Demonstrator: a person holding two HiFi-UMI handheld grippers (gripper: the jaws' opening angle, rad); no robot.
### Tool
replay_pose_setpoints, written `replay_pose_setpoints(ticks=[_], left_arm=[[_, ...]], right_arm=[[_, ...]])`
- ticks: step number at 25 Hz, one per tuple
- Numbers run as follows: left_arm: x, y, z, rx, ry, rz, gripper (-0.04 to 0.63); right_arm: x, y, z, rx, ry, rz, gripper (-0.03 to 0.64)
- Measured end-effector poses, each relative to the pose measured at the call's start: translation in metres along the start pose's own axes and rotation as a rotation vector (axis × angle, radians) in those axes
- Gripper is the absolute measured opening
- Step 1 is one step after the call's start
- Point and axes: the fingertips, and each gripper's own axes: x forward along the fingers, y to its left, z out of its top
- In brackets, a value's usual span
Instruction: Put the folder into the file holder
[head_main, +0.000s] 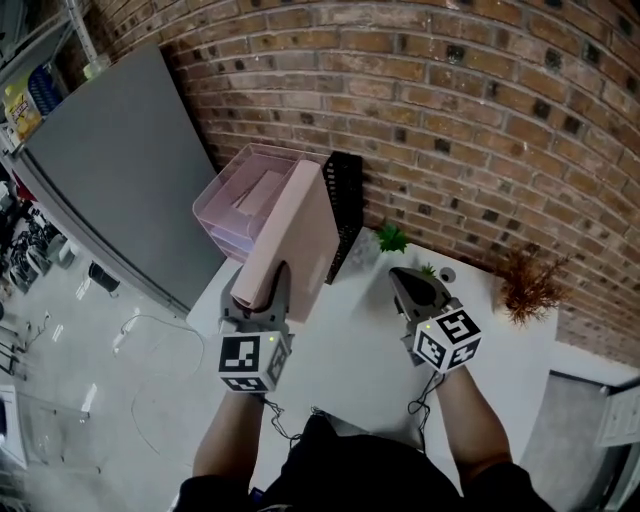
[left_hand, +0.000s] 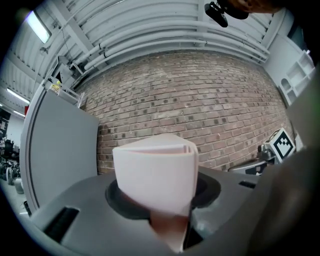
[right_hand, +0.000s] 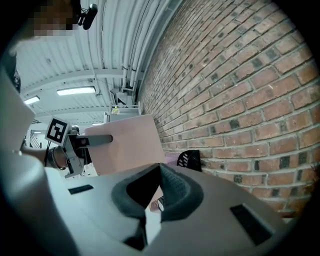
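Observation:
A pale pink folder (head_main: 292, 232) stands on edge above the white table (head_main: 350, 350), and my left gripper (head_main: 259, 290) is shut on its near end. In the left gripper view the folder (left_hand: 156, 172) fills the gap between the jaws of that gripper (left_hand: 162, 202). The black mesh file holder (head_main: 345, 203) stands against the brick wall, just right of the folder's far end. My right gripper (head_main: 413, 287) hovers over the table to the right, shut and empty. From the right gripper view I see its closed jaws (right_hand: 158, 172), the folder (right_hand: 127, 145) and the file holder (right_hand: 190, 160).
A translucent pink drawer unit (head_main: 240, 200) sits left of the file holder, behind the folder. A small green plant (head_main: 392, 238) and a dried brown plant (head_main: 527, 285) stand near the wall on the right. A grey panel (head_main: 120, 170) leans at the left, past the table edge.

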Motion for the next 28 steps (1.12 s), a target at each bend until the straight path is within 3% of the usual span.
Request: replay_pose_setpoints(ticks=[13,28], left_arm=[[0.073,0.058,-0.007,-0.063,-0.007,-0.107,0.164],[0.145,0.064,-0.020,-0.108,-0.014,-0.186,0.163]], right_arm=[[0.061,-0.002,0.006,0.010,0.001,-0.131,0.003],[0.085,-0.023,0.000,0.020,0.014,-0.228,0.003]])
